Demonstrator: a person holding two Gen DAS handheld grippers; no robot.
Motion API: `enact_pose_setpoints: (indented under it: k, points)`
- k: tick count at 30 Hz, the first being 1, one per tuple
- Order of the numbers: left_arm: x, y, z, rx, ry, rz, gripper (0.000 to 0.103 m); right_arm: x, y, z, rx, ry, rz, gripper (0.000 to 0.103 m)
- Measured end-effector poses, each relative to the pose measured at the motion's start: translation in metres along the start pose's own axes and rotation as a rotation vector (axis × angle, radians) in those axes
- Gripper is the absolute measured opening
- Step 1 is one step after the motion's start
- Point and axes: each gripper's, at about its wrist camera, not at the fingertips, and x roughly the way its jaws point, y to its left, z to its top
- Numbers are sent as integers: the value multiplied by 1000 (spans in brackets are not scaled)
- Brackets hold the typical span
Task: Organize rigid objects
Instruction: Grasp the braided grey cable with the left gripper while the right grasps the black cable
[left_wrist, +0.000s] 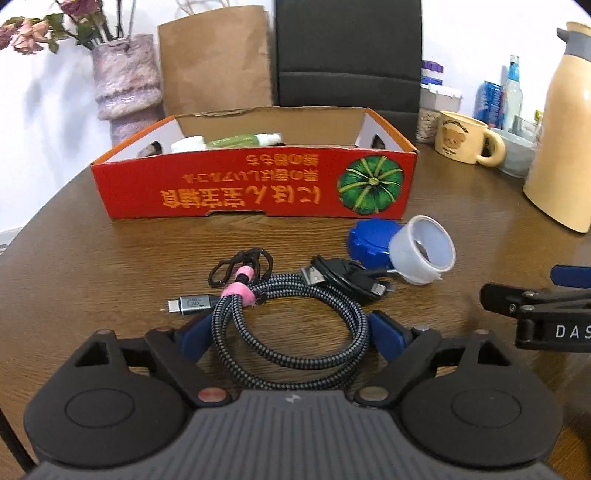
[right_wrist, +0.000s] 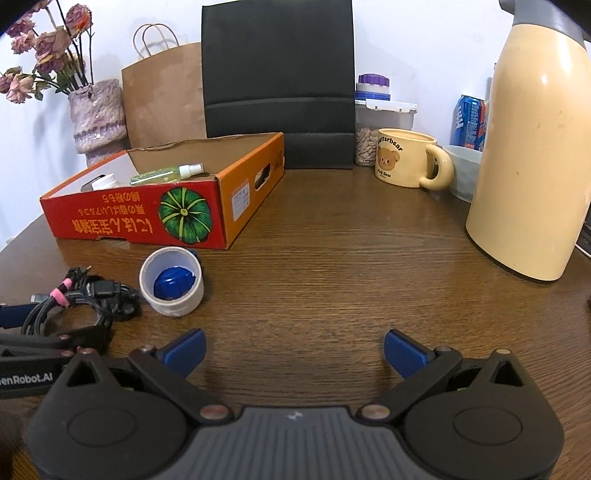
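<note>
A red and orange cardboard box (left_wrist: 255, 184) stands at the back of the wooden table; it holds a green spray bottle (left_wrist: 243, 140) and a white bottle (left_wrist: 188, 144). It also shows in the right wrist view (right_wrist: 133, 218). In front lie a coiled braided cable (left_wrist: 295, 321) with a pink tie, a black cable (left_wrist: 351, 277), a blue lid (left_wrist: 369, 236) and a clear plastic cup (left_wrist: 424, 251) on its side. My left gripper (left_wrist: 291, 332) is open, its blue fingers on either side of the braided coil. My right gripper (right_wrist: 295, 350) is open and empty over bare table, right of the cup (right_wrist: 171, 282).
A cream thermos (right_wrist: 532, 147), a bear mug (right_wrist: 406, 158), a bowl (right_wrist: 461, 170), cans and jars stand at the back right. A vase of dried flowers (right_wrist: 96, 118), a paper bag (right_wrist: 166, 96) and a black chair back (right_wrist: 277, 81) are behind the box.
</note>
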Motion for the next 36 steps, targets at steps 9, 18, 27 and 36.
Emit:
enact_pose_setpoints:
  k: [9,18,27,36]
  points:
    - [-37,13,-4,11,-116,8,88,-5,2,0,-8,-43,64,103]
    - [-50,70,3,-94,-184,94,88,-20,12,0,-20,-132,121,103]
    - [-46,108,5,-133,-186,115,88,-38,64,-3,-112,-231,214,101]
    - [-49,111,-4,-80,-186,18,88,-26,113,-3,-205,-170,248,79]
